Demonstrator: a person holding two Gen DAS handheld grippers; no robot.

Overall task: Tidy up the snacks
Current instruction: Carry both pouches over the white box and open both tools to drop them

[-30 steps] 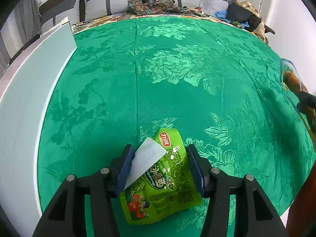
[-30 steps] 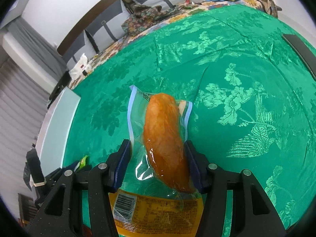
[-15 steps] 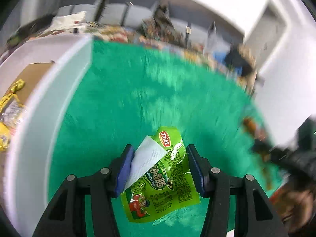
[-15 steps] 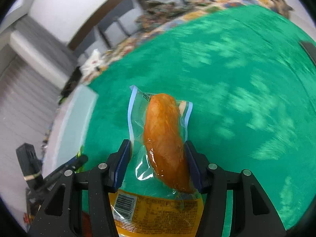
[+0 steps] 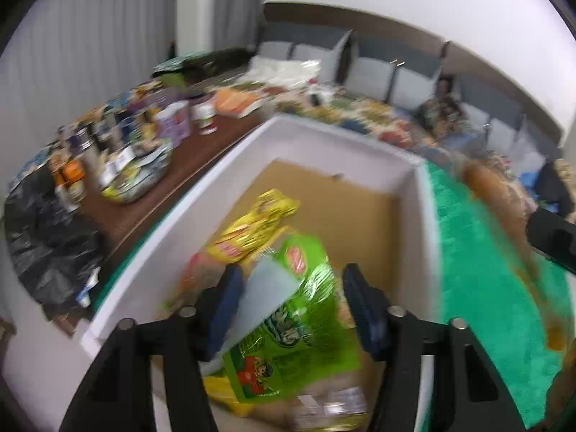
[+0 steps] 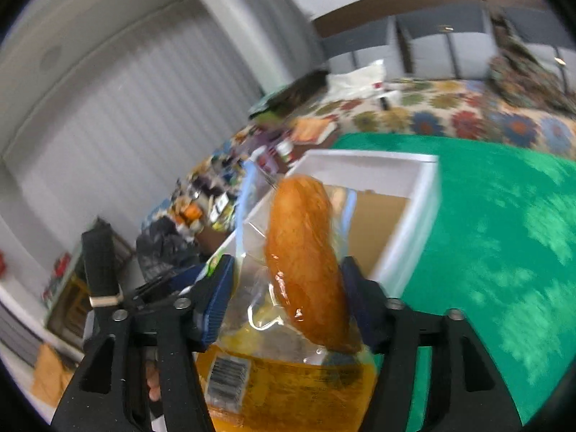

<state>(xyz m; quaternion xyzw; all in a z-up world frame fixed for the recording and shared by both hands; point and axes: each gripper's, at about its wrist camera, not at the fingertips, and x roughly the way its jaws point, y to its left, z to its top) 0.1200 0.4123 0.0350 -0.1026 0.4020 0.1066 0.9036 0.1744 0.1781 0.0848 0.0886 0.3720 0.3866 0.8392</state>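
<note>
My left gripper (image 5: 291, 298) is shut on a green snack packet (image 5: 298, 324) and holds it over the open white box (image 5: 428, 223), which has a cardboard floor and a yellow snack packet (image 5: 255, 226) inside. My right gripper (image 6: 286, 288) is shut on a clear packet with an orange chicken leg (image 6: 306, 255). It hangs to the right of the box (image 6: 421, 208), above the green tablecloth (image 6: 504, 252). The chicken leg packet (image 5: 496, 201) also shows blurred at the right of the left wrist view.
A brown table (image 5: 172, 176) left of the box carries several cans, jars and a bowl. A black bag (image 5: 43, 237) lies at its near end. Chairs (image 5: 374, 75) and a floral cloth (image 6: 468, 115) are behind. The view is motion-blurred.
Both grippers have swung left from the open green cloth to the white box, each still holding its packet. The left one now hangs over the box.
</note>
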